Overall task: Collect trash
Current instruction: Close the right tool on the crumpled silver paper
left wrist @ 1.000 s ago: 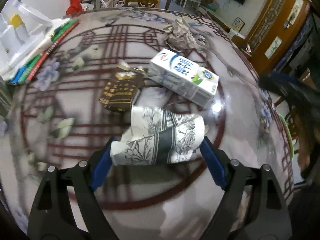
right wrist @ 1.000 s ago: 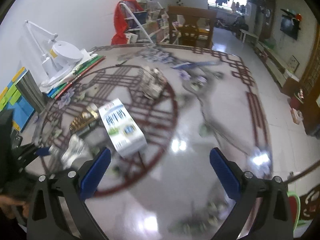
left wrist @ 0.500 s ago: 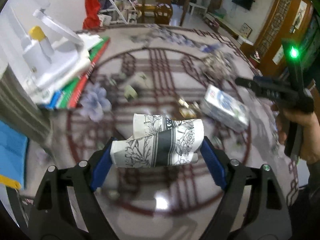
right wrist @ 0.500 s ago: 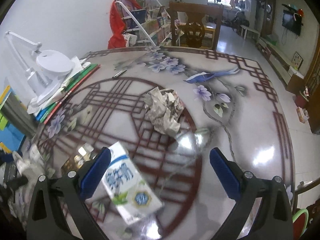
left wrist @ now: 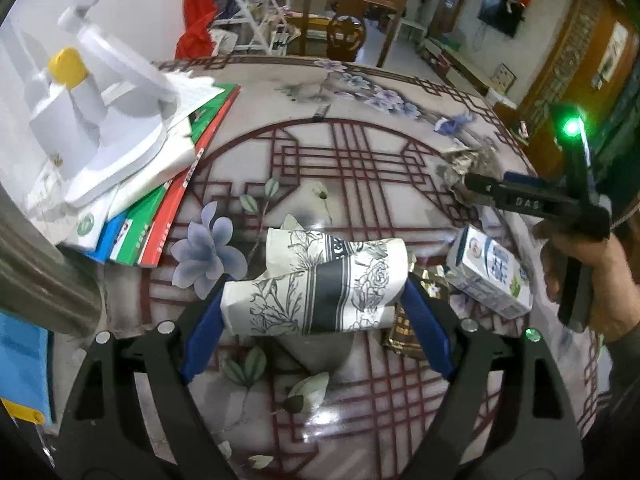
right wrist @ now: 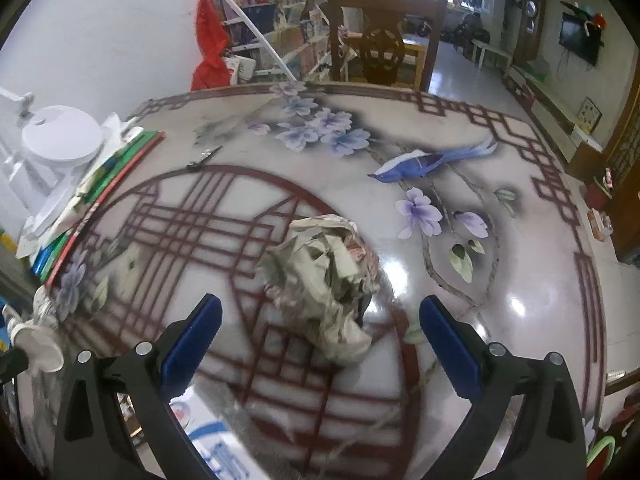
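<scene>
While the left claw (left wrist: 316,308) hangs above the patterned table (left wrist: 360,160), it is clamped on a crushed paper cup (left wrist: 320,280) printed with black and white flowers, the blue pads pressing in on both ends of the cup and holding it clear of the surface. Just to the right of that cup, down on the table, lies a dark gold-printed wrapper (left wrist: 412,320), and beside it a white and blue milk carton (left wrist: 488,276) on its side. Further back on the right sits a crumpled ball of paper (left wrist: 468,160), and the right claw comes in over it, gripped by a hand (left wrist: 576,272) with a green light glowing on the tool. From the right wrist view, the right claw (right wrist: 320,332) stands wide apart with nothing between its pads, and the crumpled paper (right wrist: 324,276) lies on the table just ahead of it, centred between the two blue fingers (right wrist: 192,336) but not touched by them. A corner of the milk carton (right wrist: 208,432) shows low at the left, under the left finger. Off to the left side of the table, a white desk lamp (left wrist: 100,132) rests on a stack of books (left wrist: 160,200) with green, red and blue covers.
</scene>
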Available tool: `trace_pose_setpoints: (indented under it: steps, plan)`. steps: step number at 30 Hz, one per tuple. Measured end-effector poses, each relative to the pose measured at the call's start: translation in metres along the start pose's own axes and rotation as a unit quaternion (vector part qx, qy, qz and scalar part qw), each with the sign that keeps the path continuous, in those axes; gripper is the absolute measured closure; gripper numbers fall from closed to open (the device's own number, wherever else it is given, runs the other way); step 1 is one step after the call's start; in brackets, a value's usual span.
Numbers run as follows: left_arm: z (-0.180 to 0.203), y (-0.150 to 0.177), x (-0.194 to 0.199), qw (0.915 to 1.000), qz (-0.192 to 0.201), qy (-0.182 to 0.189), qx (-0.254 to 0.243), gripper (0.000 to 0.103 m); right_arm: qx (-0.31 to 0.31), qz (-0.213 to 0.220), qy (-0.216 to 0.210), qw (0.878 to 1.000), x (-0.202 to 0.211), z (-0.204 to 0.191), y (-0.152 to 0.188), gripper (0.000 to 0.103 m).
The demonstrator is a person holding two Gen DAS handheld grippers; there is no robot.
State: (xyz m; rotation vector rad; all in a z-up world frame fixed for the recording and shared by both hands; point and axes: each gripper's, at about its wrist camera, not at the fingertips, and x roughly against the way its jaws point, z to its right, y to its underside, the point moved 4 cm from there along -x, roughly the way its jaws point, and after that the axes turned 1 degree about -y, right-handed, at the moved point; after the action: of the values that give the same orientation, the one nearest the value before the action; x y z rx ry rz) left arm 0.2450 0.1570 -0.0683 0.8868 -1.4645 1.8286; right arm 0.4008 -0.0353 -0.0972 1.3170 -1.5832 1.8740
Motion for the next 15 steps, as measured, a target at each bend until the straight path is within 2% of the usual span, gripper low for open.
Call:
trace_pose_setpoints:
  steps: [2,4,5,6,15]
  plan:
    - [-0.002,-0.002,0.000,1.0000,0.004,-0.005,0.000,0.022,-0.001,-0.008,0.003,1.000,-0.007,0.002,0.000,0.012]
    - [-0.002,-0.002,-0.002,1.0000,0.002,-0.004,-0.001,0.022,0.008,-0.019,0.012,1.000,-0.013,0.003,0.001,0.031]
    - [-0.003,-0.001,-0.003,1.0000,0.000,-0.004,-0.001,0.022,0.012,-0.025,0.014,1.000,-0.015,0.002,0.002,0.054]
    - [-0.003,-0.001,-0.004,1.0000,-0.001,-0.005,-0.002,0.022,0.016,-0.029,0.014,0.999,-0.017,0.002,0.004,0.061]
    - [0.001,0.003,-0.005,1.0000,-0.002,-0.008,-0.002,0.022,0.024,-0.012,0.018,0.999,0.012,0.000,0.022,0.064]
